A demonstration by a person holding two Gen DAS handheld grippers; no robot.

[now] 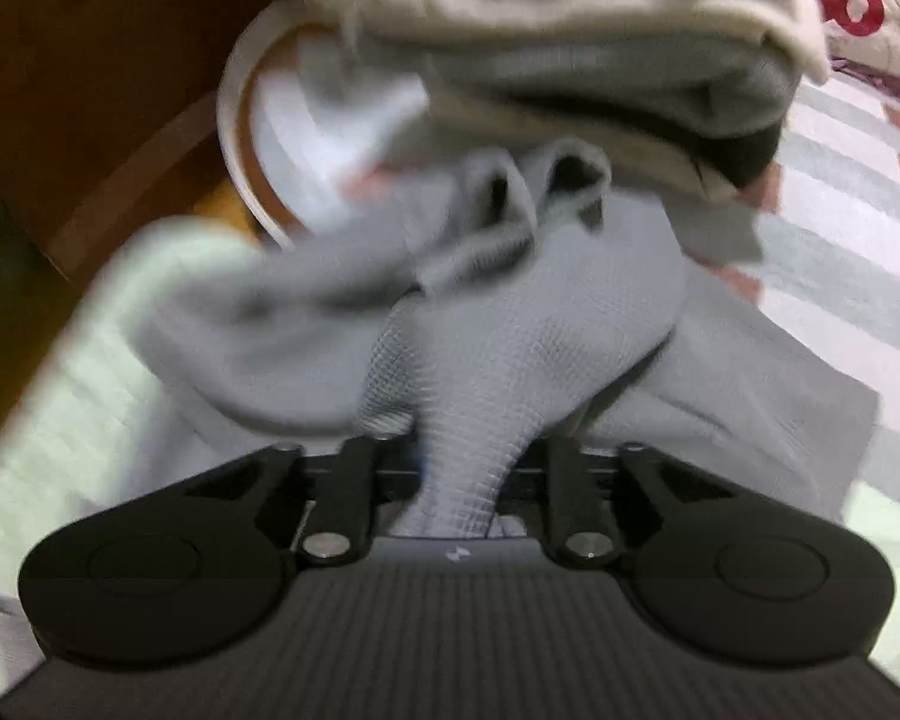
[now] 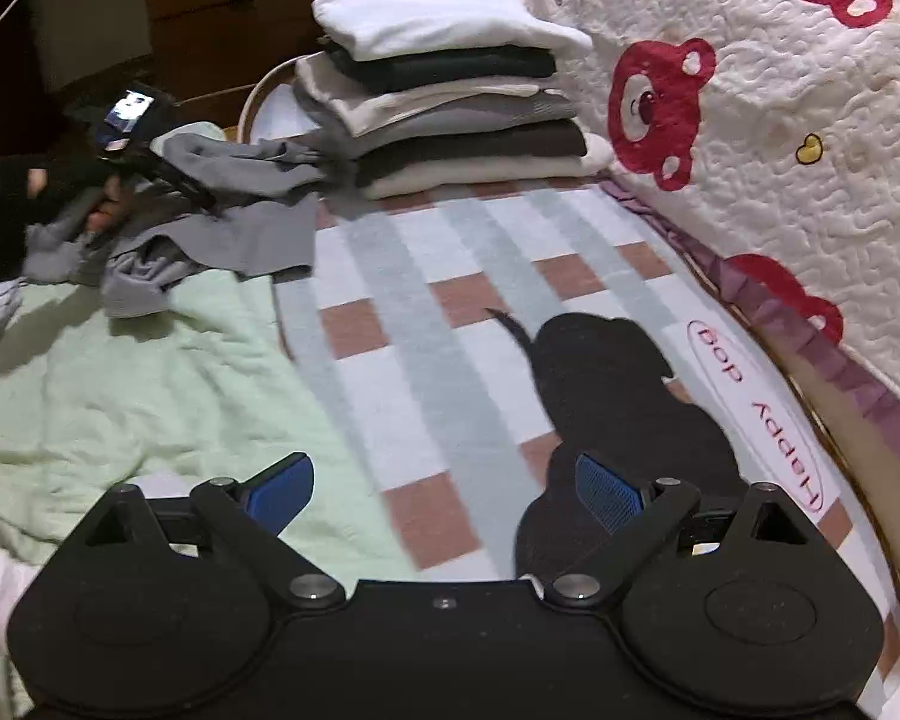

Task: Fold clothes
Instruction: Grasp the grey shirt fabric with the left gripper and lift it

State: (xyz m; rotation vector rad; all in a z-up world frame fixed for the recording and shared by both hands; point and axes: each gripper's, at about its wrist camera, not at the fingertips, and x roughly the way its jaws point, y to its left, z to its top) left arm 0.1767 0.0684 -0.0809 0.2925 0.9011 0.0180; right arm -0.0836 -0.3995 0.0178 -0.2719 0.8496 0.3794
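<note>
While no box or drawer holds any clothing, a round basket (image 2: pixel 257 97) with a pale rim sits in the upper left of the right wrist view, partly hidden behind a stack of folded clothes (image 2: pixel 450 90); what lies inside it cannot be told. That stack is soft layers of white, black, cream, grey and brown. The left gripper (image 1: pixel 459 480) is pressed together on a grey shirt (image 1: pixel 510 348) of fine waffle-textured knit, bunched and rumpled at the centre of its view, lying over a pale green blanket (image 2: pixel 120 384) just left of the stack. The right gripper (image 2: pixel 444 486) stands spread with nothing between its blue ribbed pads (image 2: pixel 606 489), above a checked bedsheet (image 2: pixel 450 300) printed with a black dog shape.
</note>
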